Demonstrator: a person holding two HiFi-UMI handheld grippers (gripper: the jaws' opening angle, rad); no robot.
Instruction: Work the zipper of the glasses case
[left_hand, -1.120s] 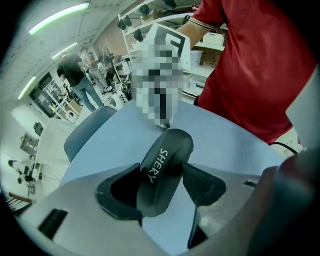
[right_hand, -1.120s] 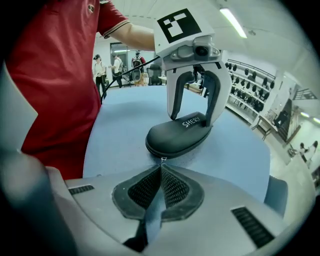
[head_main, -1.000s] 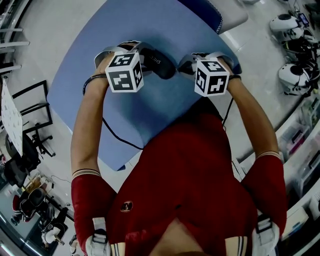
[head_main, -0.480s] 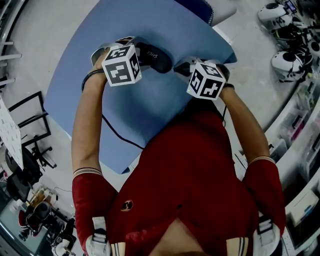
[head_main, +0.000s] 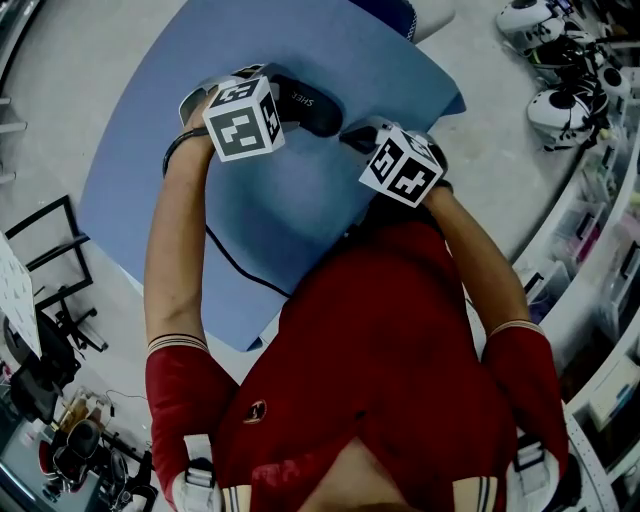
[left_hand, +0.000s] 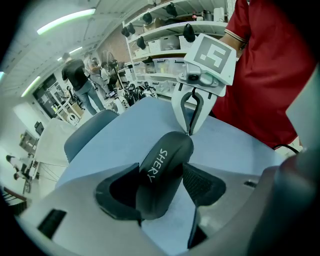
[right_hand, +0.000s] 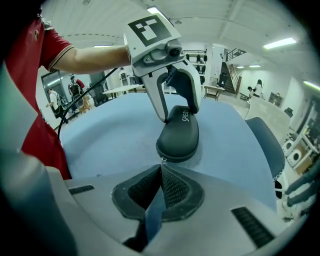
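A black glasses case (head_main: 305, 108) marked SHERY lies on the blue table (head_main: 300, 210). My left gripper (left_hand: 160, 185) is shut on the case (left_hand: 162, 175), one pad on each long side near its end. In the right gripper view the left gripper (right_hand: 180, 112) straddles the case's (right_hand: 179, 135) far end. My right gripper (right_hand: 161, 167) is shut, its tips at the near end, pinching the small zipper pull (right_hand: 162, 159). The left gripper view shows the right gripper (left_hand: 190, 131) with its fingers meeting at that end. In the head view the marker cubes hide both pairs of jaws.
A blue chair (head_main: 400, 12) stands at the table's far side. A black cable (head_main: 235, 262) runs over the table's near edge. Shelves with helmets (head_main: 560, 105) line the right. People stand far back in the room (left_hand: 82, 82).
The head view has swung a little. The right gripper's cube has tilted and shifted slightly left and nearer. The left gripper stays on the case.
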